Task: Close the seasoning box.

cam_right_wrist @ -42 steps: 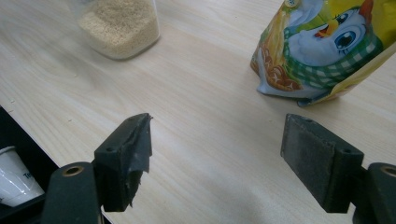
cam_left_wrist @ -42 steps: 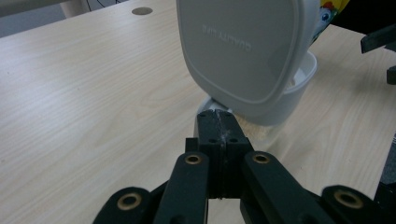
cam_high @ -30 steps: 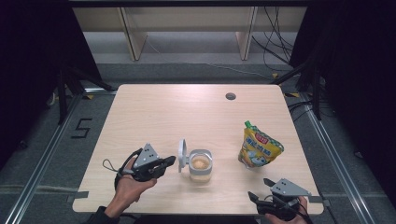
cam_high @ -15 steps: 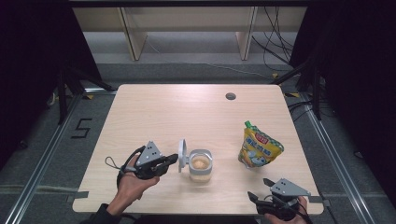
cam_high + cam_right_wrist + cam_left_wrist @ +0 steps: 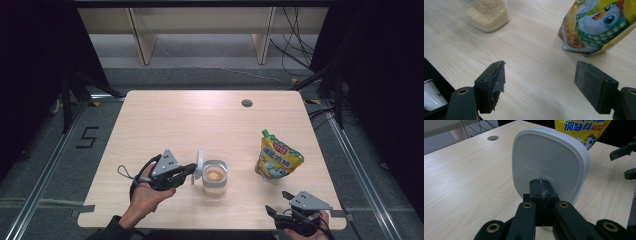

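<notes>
Two grippers: left gripper (image 5: 541,188) clamped on upright white lid (image 5: 549,162), right gripper (image 5: 540,80) jaws apart.

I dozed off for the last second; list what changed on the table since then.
The left gripper edged right toward the clear jar, its jaws now shut by the upright white lid. The right gripper, open, and the yellow seasoning pouch stayed put.

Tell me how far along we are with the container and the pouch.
Done: the white plastic lid stands flipped up off the clear container of beige granules. In hand: the left gripper, jaws closed, at that lid. Left: the yellow seasoning pouch stands untouched; the right gripper waits open.
</notes>
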Demonstrator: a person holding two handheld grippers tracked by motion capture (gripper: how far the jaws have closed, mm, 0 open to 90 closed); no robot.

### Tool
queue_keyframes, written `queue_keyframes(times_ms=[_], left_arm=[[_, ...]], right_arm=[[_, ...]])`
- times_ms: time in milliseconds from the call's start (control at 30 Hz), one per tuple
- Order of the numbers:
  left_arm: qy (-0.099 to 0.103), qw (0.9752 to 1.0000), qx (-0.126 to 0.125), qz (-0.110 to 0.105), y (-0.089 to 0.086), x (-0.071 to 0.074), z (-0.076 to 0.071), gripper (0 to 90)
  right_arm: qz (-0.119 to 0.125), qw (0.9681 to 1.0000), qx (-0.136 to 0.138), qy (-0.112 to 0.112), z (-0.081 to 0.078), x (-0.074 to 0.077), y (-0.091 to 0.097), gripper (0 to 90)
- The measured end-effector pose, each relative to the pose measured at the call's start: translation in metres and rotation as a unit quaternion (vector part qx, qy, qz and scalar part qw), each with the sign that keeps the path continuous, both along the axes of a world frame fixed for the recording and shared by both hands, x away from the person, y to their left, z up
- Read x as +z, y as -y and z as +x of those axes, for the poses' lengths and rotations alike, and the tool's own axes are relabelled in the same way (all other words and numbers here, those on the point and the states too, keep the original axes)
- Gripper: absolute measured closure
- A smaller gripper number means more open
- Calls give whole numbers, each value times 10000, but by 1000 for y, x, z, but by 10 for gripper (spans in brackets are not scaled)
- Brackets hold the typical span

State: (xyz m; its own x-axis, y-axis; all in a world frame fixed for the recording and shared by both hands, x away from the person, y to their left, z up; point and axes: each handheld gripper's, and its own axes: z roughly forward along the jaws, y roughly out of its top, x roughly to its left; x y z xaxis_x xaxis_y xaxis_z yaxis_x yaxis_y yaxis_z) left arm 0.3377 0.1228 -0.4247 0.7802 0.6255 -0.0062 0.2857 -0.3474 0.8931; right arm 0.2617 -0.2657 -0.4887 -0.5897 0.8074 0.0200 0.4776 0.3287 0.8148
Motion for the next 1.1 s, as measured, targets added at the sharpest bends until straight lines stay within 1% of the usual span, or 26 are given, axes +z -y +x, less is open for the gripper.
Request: queue_keyframes(times_ms=[33, 100, 133, 167, 300, 333, 367, 400, 433, 467, 533, 600, 633, 700, 733, 767, 800, 833, 867, 900, 933, 967, 1000, 1033, 1067, 1100], left_arm=[[19, 10000, 9, -3, 2, 1, 0, 891], [36, 10000, -20, -16, 4, 2, -1, 891], [64, 10000, -62, 7, 6, 3, -1, 891], [59, 10000, -56, -25, 8, 3, -1, 891], [109, 9998, -136, 27, 13, 5, -5, 890], [165, 9997, -196, 62, 13, 6, -5, 890], [111, 9998, -141, -28, 14, 6, -7, 890], [157, 9997, -175, 32, 13, 7, -6, 889], [132, 9998, -147, 4, 12, 7, -7, 890], [168, 9997, -196, -12, 12, 7, -6, 889], [63, 9999, -120, -58, 10, 7, -7, 883], [-20, 9998, -144, -165, 7, 7, -7, 867], [-33, 9998, -124, -157, 6, 8, -8, 855], [-101, 9996, -127, -244, 3, 8, -9, 812], [-122, 9995, -120, -249, 1, 9, -10, 782], [-150, 9994, -136, -294, -1, 9, -10, 741], [-235, 9989, -133, -382, -4, 8, -11, 705], [-242, 9989, -144, -380, -6, 8, -11, 660], [-260, 9985, -187, -437, -7, 7, -12, 622], [-278, 9989, -98, -377, -9, 7, -15, 592], [-278, 9990, -90, -342, -10, 6, -16, 572], [-289, 9989, -135, -355, -12, 5, -17, 556], [-313, 9988, -132, -342, -14, 4, -18, 541], [-332, 9988, -91, -335, -15, 3, -20, 521], [-332, 9987, -134, -369, -17, 2, -20, 505], [-316, 9988, -120, -355, -19, 2, -22, 491]], right_arm=[[-25, 10000, -8, 3, 0, 0, 0, 257], [43, 10000, 5, -31, 0, 0, 0, 257], [3, 10000, -8, 7, 0, -1, 0, 257], [26, 10000, -10, -9, 0, 0, 0, 257], [7, 10000, -6, 14, 0, 0, 0, 257], [11, 10000, 8, 19, 0, 0, 0, 258], [50, 10000, 17, -32, 0, 0, 0, 259], [64, 9999, 14, -76, 0, 0, 0, 259], [17, 10000, 3, 0, 0, 0, 0, 259], [28, 10000, 4, -14, 0, 0, 0, 259], [25, 10000, -2, -19, 0, 0, 0, 259], [20, 10000, -5, -9, 0, 0, 0, 259], [29, 10000, 2, -15, 0, 0, 0, 259], [29, 10000, 24, -26, 0, 0, 0, 259], [64, 9999, -31, -137, -2, 0, -1, 259], [71, 9999, -34, -128, -2, 0, -1, 259], [47, 9999, -71, -136, -2, 1, -1, 259], [64, 9999, 2, -92, 0, 0, 0, 259], [68, 9999, 8, -99, 0, -1, 0, 259], [69, 9999, 10, -114, 0, -1, 1, 259], [2, 10000, 10, -38, 1, -2, 2, 259], [36, 10000, -34, -75, 0, -2, 1, 259], [24, 9999, 44, -106, 1, -2, 2, 259], [28, 9999, 45, -94, 1, -2, 2, 259], [69, 9999, 56, -110, 1, -2, 2, 259], [69, 9999, 56, -117, 1, -2, 2, 259]])
